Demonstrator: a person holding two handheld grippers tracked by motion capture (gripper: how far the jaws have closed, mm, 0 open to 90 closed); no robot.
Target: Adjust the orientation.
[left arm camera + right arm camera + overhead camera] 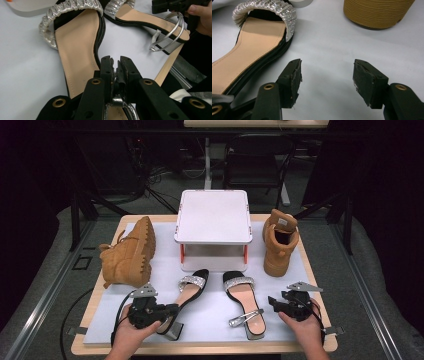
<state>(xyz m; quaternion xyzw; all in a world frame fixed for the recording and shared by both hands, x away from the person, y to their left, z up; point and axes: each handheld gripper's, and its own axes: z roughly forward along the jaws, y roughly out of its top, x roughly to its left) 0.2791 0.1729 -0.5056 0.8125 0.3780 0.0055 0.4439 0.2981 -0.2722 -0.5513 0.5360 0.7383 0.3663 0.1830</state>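
Two black sandals with silver toe bands lie on the white mat (210, 322). The left sandal (190, 292) (77, 47) has its heel end at my left gripper (172, 309) (116, 61), whose jaws stand nearly together, shut on its silver ankle strap (120, 102). To the right lies the other sandal (243, 295) (150, 22) (254, 37) with its silver strap loose. My right gripper (272, 302) (327, 72) hovers just right of that sandal, open, with only bare mat between its fingers.
A tan boot (129, 254) lies on its side at the left. A second tan boot (280, 242) (377, 11) stands upright at the right. A white two-level stand (213, 217) sits at the back middle. The table's front edge is close.
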